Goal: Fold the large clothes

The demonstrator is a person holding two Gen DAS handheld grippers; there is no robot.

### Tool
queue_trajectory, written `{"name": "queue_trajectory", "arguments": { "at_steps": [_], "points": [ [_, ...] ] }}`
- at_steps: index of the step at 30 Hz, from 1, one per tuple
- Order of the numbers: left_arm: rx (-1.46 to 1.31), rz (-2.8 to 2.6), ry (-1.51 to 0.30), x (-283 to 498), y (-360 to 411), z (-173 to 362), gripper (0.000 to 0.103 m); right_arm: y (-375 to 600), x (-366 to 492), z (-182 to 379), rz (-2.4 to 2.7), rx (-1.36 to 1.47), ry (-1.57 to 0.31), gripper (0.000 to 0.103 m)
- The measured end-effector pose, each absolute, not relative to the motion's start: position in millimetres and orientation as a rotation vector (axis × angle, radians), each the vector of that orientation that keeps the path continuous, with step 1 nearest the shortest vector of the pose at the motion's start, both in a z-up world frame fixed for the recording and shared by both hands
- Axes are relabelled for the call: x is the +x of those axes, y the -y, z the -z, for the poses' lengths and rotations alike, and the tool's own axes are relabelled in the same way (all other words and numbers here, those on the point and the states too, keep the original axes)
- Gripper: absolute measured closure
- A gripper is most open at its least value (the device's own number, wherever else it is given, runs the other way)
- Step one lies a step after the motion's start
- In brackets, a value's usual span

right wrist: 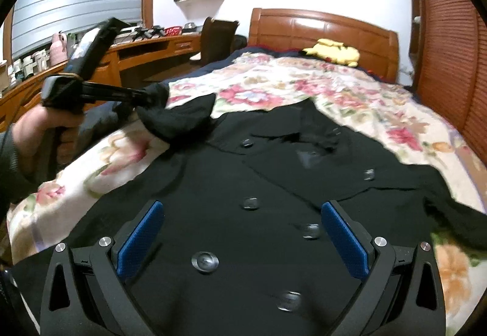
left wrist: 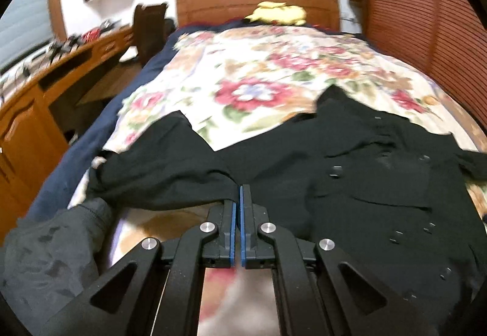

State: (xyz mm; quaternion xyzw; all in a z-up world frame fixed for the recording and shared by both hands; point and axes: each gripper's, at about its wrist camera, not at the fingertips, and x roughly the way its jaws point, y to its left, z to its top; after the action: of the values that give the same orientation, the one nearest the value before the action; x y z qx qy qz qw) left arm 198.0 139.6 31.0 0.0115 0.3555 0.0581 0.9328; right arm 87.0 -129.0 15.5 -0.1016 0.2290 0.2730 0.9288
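Observation:
A black double-breasted coat [right wrist: 274, 184] with dark buttons lies face up on the floral bedspread [right wrist: 304, 83]. My left gripper [left wrist: 238, 193] is shut on the coat's left sleeve [left wrist: 170, 165] and holds it lifted above the bed. In the right wrist view the left gripper [right wrist: 146, 95] shows at the left with the sleeve end [right wrist: 182, 117] bunched in its fingers. My right gripper [right wrist: 243, 223] is open and empty, hovering over the coat's lower front, with its blue pads [right wrist: 347, 241] wide apart.
A wooden headboard [right wrist: 322, 29] with a yellow plush toy [right wrist: 334, 51] stands at the far end. A wooden desk [right wrist: 146, 50] with a chair [right wrist: 219, 38] runs along the left. Slatted wooden doors [right wrist: 450, 47] line the right side. A grey garment [left wrist: 51, 251] lies at lower left.

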Motion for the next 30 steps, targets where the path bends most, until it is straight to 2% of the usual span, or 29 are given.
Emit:
{"name": "queue_trajectory", "arguments": {
  "at_steps": [10,13,16,18,19,20,21,23,30],
  "points": [
    [0.099,0.011,-0.714,155,-71,-45,0.101,170,63,-26,-0.490,-0.167,-0.424,0.000],
    [0.117,0.017,-0.719,142,-60,-44,0.096,167,59,-26,-0.487,-0.161,-0.420,0.000],
    [0.117,0.048,-0.717,131,-57,-45,0.084,168,57,-26,-0.493,-0.169,-0.421,0.000],
    [0.128,0.058,-0.693,121,-56,-50,0.064,168,57,-26,-0.497,-0.171,-0.422,0.000],
    [0.138,0.058,-0.667,114,-57,-54,0.059,170,59,-27,-0.501,-0.170,-0.423,0.000],
    [0.150,0.053,-0.649,108,-56,-56,0.050,170,60,-27,-0.505,-0.168,-0.424,0.000],
    [0.160,0.049,-0.638,105,-56,-58,0.036,171,62,-29,-0.510,-0.167,-0.425,0.000],
    [0.176,0.035,-0.614,98,-58,-60,0.021,169,64,-29,-0.518,-0.168,-0.427,0.000],
    [0.170,-0.029,-0.635,103,-87,-46,0.020,160,72,-27,-0.552,-0.175,-0.440,0.000]
  ]
}}
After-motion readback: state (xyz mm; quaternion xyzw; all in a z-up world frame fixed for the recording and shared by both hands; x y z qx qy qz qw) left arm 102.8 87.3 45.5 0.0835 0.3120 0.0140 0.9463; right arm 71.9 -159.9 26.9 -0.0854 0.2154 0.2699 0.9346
